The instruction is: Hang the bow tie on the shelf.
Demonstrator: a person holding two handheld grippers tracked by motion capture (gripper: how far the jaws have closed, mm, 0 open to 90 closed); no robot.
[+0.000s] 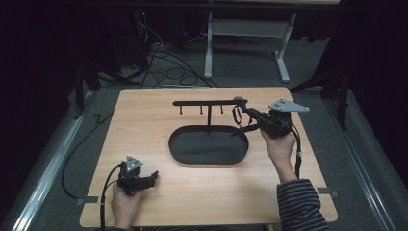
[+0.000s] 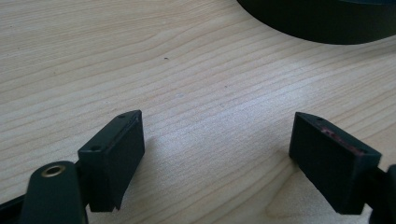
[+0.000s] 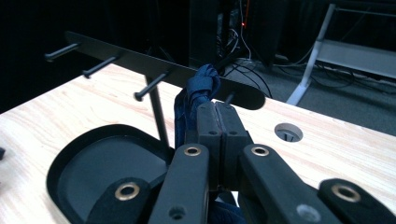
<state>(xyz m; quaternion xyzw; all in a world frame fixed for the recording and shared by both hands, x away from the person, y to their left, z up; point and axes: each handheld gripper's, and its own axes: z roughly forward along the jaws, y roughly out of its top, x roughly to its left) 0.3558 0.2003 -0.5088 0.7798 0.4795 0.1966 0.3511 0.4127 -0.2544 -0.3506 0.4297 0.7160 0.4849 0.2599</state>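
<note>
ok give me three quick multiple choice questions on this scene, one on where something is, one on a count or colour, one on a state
1. Where is the left gripper?
A. low over the bare wood near the table's front left
B. inside the tray
C. up at the rack's bar

2. How many pegs stick out of the rack in the right gripper view?
A. one
B. four
C. seven

3. What state is the right gripper in?
A. wide open and empty
B. lying unheld on the table
C. shut on the dark blue strap

Answers:
1. A, the high view shows it at the front left, and its own view shows bare wood between its jaws, with the black tray farther off.
2. B, four pegs can be counted along the bar.
3. C, its jaws are pressed together with the strap pinched between them, by the rack's end peg.
</note>
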